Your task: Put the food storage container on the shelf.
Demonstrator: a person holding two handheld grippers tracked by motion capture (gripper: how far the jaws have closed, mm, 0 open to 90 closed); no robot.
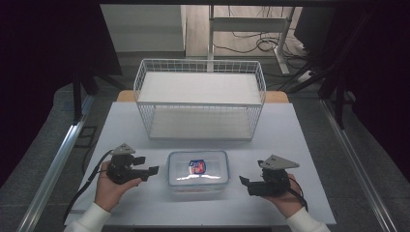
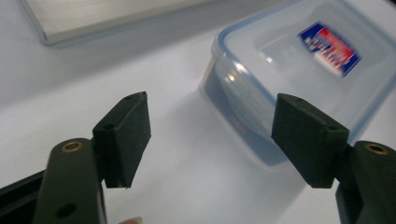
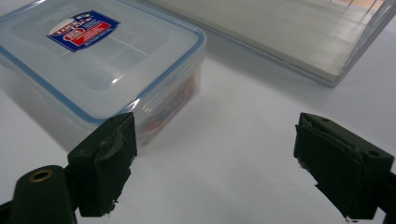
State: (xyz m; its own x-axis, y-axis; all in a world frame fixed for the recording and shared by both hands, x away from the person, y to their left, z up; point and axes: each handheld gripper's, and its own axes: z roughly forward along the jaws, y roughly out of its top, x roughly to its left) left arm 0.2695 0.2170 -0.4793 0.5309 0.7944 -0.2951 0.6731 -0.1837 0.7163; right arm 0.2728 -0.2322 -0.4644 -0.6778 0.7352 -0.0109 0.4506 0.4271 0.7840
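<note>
A clear plastic food container (image 1: 197, 170) with a blue-rimmed lid and a red and blue label stands on the white table between my two hands. My left gripper (image 1: 151, 166) sits just left of it, open, pointing at its left side. The left gripper view has the container (image 2: 303, 60) ahead and to the right of the spread jaws (image 2: 212, 135). My right gripper (image 1: 243, 182) rests just right of the box, open, aimed at it. Seen from the right gripper view, the container (image 3: 98, 65) lies ahead on the left, beyond the wide-open jaws (image 3: 215, 154). Both grippers hold nothing.
A white wire basket rack (image 1: 200, 99) with two flat shelves stands behind the container across the table's far half. Its lower shelf edge (image 3: 289, 46) is close ahead in the right gripper view. The table's front edge (image 1: 193, 224) lies just under my hands.
</note>
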